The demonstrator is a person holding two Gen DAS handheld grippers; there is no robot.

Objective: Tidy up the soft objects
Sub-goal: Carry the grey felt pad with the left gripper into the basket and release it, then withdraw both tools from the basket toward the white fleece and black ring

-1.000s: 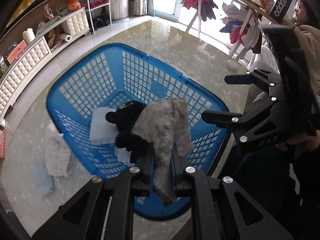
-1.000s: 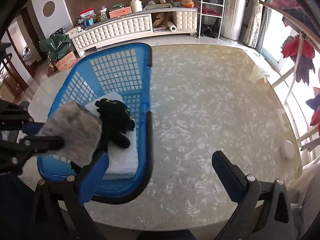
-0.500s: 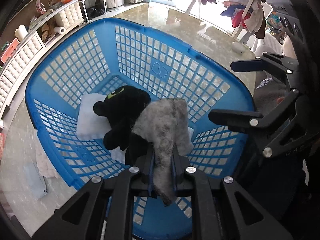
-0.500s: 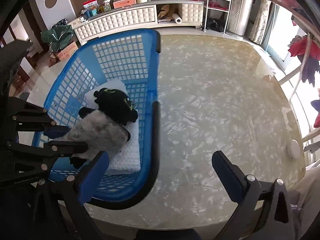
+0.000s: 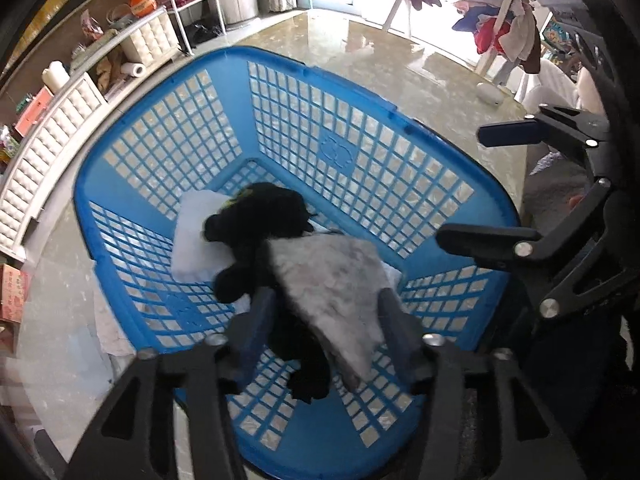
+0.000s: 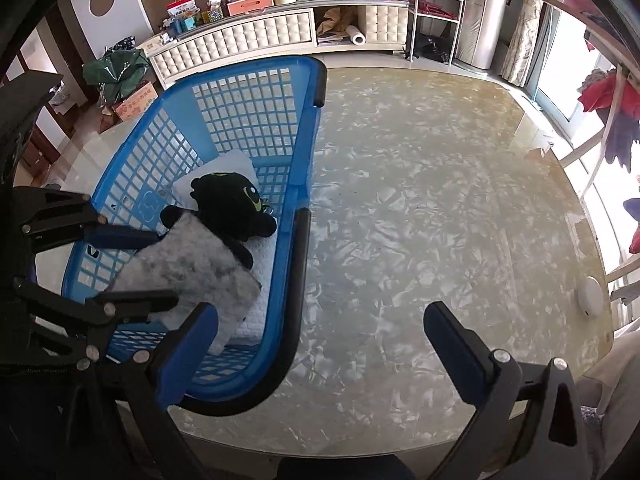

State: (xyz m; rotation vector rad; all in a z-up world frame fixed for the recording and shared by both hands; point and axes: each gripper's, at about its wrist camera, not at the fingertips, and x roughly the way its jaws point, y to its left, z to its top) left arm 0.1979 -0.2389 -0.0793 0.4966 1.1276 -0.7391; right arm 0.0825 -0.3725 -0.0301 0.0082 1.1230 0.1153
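Here the left gripper [image 5: 324, 320], jaws spread wide, grips nothing; the grey fuzzy cloth [image 5: 332, 280] lies at lower centre in the blue basket [image 5: 160, 160]. The right gripper [image 6: 320, 344] is wide open and empty too.

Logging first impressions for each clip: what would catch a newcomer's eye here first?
The big blue basket on the glossy table dominates both views. Inside it, a black plush toy lies on a white pad, with a grey fuzzy cloth draped over it, between the open fingers of the left gripper.

Bright window daylight, fisheye-warped edges
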